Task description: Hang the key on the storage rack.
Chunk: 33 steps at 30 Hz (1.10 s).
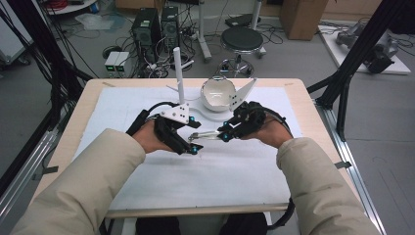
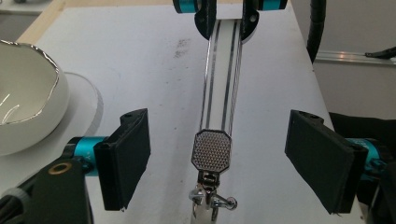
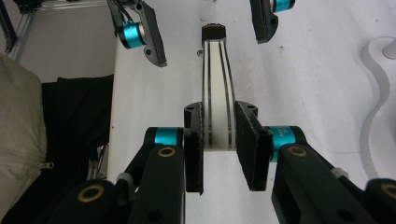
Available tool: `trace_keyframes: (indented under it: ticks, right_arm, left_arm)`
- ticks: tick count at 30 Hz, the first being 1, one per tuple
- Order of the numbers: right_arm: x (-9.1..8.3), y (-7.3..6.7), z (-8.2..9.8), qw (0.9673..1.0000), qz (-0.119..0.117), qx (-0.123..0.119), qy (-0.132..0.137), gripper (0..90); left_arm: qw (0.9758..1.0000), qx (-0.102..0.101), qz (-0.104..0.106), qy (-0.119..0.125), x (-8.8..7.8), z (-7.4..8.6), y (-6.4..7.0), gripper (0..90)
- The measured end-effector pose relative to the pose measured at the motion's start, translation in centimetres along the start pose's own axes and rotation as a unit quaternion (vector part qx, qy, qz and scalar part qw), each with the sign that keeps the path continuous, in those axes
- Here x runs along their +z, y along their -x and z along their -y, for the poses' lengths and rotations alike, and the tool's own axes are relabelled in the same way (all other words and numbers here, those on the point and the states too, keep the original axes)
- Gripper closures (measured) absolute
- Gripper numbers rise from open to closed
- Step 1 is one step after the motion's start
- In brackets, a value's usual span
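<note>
Strap (image 3: 217, 100) clenched in right gripper (image 3: 219, 154) near the bowl (image 1: 218, 94); left gripper (image 2: 217, 161) gapes around it, risking a missed handover.

Your right gripper (image 3: 219, 154) clamps a glossy chrome-striped strip (image 3: 217, 88), textured metal end (image 2: 211, 151). Bowl (image 2: 23, 107): glazed ceramic. Jaw pads: matt black rubber. Desk (image 1: 78, 105): pale wood edge.

A metal strip (image 1: 208, 135) spans between the 2 claws, with a bowl (image 1: 218, 94) behind them on the table (image 1: 122, 105)
</note>
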State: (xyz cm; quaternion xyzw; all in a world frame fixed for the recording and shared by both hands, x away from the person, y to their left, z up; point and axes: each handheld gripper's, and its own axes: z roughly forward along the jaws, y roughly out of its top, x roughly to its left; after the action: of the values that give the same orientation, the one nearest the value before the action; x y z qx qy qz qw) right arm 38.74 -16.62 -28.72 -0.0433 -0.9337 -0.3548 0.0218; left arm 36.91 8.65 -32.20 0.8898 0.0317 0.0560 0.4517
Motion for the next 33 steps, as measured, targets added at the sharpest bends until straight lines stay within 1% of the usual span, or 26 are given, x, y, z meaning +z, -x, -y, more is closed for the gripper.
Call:
trace_keyframes:
  ticks: [3,4,6,8,10,13,14,15,16,17,20,21,22,27,28,30,33]
  right_arm:
    - [0.03,0.01,-0.04,1.0000,-0.002,-0.002,0.000,74.1]
    - [0.04,-0.01,-0.05,1.0000,-0.001,-0.004,0.000,74.1]
    - [0.11,-0.05,-0.04,1.0000,-0.004,-0.003,-0.001,74.1]
    - [0.14,-0.06,-0.05,1.0000,-0.003,-0.005,-0.003,74.1]
    - [0.15,-0.09,-0.05,1.0000,-0.002,-0.005,-0.003,74.1]
    - [0.17,-0.10,-0.06,1.0000,-0.002,-0.005,-0.003,74.1]
    - [0.17,-0.16,-0.05,1.0000,-0.006,-0.001,-0.004,74.1]
    - [0.21,-0.15,-0.05,1.0000,-0.003,-0.004,-0.003,74.0]
    - [0.24,-0.18,-0.06,1.0000,-0.004,-0.002,-0.003,74.1]
    - [0.28,-0.09,-0.07,0.9999,-0.004,-0.009,-0.001,74.1]
    - [0.31,-0.19,-0.09,0.9999,-0.006,-0.009,0.000,74.1]
    - [0.31,-0.24,-0.11,1.0000,-0.006,-0.007,-0.002,74.0]
    - [0.35,-0.21,-0.12,0.9999,-0.008,-0.010,0.000,74.0]
    - [0.30,-0.22,-0.10,0.9999,-0.007,-0.012,-0.001,74.1]
    - [0.30,-0.22,-0.09,0.9999,-0.006,-0.012,0.000,74.0]
    - [0.26,-0.21,-0.10,0.9999,-0.008,-0.012,0.001,74.0]
    - [0.26,-0.25,-0.10,0.9999,-0.008,-0.014,0.002,74.0]
  left_arm:
    - [1.0000,0.004,0.004,-0.008,0.01,0.07,-0.02,27.3]
    - [0.9999,0.002,0.006,-0.009,-0.01,0.10,-0.02,28.8]
    - [0.9999,0.006,0.009,-0.013,-0.07,0.14,-0.10,33.5]
    - [0.9998,0.003,0.013,-0.013,-0.03,0.19,-0.09,36.1]
    - [0.9997,0.006,0.015,-0.016,0.03,0.18,-0.09,39.1]
    - [0.9996,0.004,0.020,-0.020,0.24,0.15,0.04,43.4]
    - [0.9994,0.008,0.021,-0.026,0.27,0.11,0.01,45.2]
    - [0.9994,0.009,0.020,-0.027,0.31,0.10,0.02,46.7]
    - [0.9995,0.003,0.020,-0.025,0.38,0.09,0.09,48.6]
    - [0.9993,0.004,0.021,-0.029,0.36,0.07,0.02,50.3]
    - [0.9994,-0.003,0.021,-0.026,0.43,0.06,0.01,51.7]
    - [0.9994,-0.004,0.021,-0.026,0.43,0.05,0.01,52.9]
    - [0.9994,-0.003,0.021,-0.026,0.42,0.05,0.01,53.8]
    - [0.9991,-0.007,0.019,-0.037,0.35,0.09,-0.10,65.2]
    - [0.9991,-0.010,0.019,-0.037,0.35,0.07,-0.09,66.3]
    - [0.9989,-0.017,0.016,-0.040,0.34,0.03,-0.11,71.9]
    - [0.9990,-0.011,0.016,-0.041,0.31,-0.01,-0.02,73.0]
